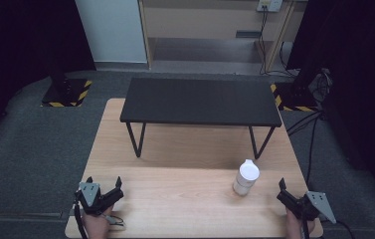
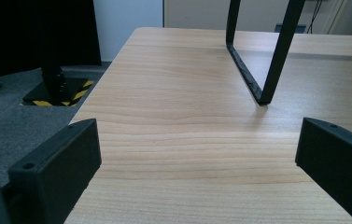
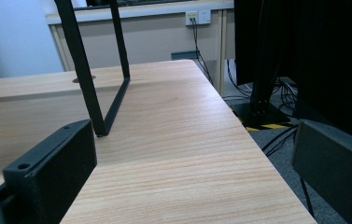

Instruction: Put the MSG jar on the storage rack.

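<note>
Both tongs rested empty with jaws spread at the near desk (image 1: 175, 199) corners: left tongs (image 1: 104, 188), right tongs (image 1: 285, 193). The white bottle (image 1: 245, 177) stood upright near the right tongs, apart from them.

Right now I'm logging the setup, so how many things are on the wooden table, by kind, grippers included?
White bottle: 1
Black low shelf on two loop legs: 1
Grippers, left gripper and right gripper, both open and holding nothing: 2
Total: 4
</note>
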`<state>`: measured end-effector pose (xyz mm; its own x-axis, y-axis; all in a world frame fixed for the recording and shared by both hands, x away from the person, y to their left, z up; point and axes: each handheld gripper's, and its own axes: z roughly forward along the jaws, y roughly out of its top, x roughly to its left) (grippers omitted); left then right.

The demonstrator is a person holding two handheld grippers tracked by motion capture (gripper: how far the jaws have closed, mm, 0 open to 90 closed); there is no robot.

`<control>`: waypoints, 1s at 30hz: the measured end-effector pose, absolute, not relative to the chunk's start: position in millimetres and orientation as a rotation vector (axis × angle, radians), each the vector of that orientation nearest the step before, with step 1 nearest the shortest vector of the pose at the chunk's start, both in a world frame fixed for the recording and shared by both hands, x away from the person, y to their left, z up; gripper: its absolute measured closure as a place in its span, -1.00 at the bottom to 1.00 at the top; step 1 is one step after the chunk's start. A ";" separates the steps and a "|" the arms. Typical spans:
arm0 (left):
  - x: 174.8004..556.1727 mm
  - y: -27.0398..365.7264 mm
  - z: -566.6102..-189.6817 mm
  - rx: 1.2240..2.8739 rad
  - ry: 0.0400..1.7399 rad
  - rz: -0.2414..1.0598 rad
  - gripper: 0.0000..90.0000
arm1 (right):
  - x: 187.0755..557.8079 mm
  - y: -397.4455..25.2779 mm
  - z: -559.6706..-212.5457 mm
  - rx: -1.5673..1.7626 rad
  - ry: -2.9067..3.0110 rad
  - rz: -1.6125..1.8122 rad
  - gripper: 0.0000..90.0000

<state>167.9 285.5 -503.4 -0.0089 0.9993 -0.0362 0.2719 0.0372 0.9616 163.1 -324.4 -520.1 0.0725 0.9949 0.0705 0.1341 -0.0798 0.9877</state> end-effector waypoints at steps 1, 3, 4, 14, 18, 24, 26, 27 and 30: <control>168.0 285.6 -503.3 1.378 1.429 1.039 -1.00 | 163.1 -324.3 -520.1 1.398 1.221 1.146 -0.99; 168.1 285.5 -503.3 1.377 1.430 1.039 -1.00 | 163.2 -324.4 -520.0 1.398 1.223 1.145 -0.99; 168.0 285.7 -503.3 1.376 1.430 1.038 -1.00 | 163.3 -324.3 -519.8 1.398 1.224 1.144 -0.99; 168.1 286.5 -503.3 1.363 1.438 1.030 -1.00 | 163.9 -321.8 -517.3 1.410 1.224 1.132 -0.99; 168.6 287.7 -503.5 1.354 1.440 1.024 -1.00 | 162.2 -315.4 -509.6 1.449 1.207 1.121 -0.98; 169.5 290.3 -503.0 1.340 1.451 1.011 -1.00 | 143.9 -299.6 -506.9 1.464 1.127 1.236 -0.99; 169.5 290.3 -503.4 1.329 1.456 1.012 -1.00 | 137.4 -291.4 -505.7 1.449 1.104 1.252 -0.99; 169.7 290.4 -503.5 1.325 1.459 1.012 -1.00 | 134.1 -286.4 -504.6 1.446 1.093 1.253 -0.99; 170.4 290.3 -503.0 1.318 1.469 1.011 -1.00 | 125.1 -272.4 -502.7 1.424 1.094 1.234 -0.99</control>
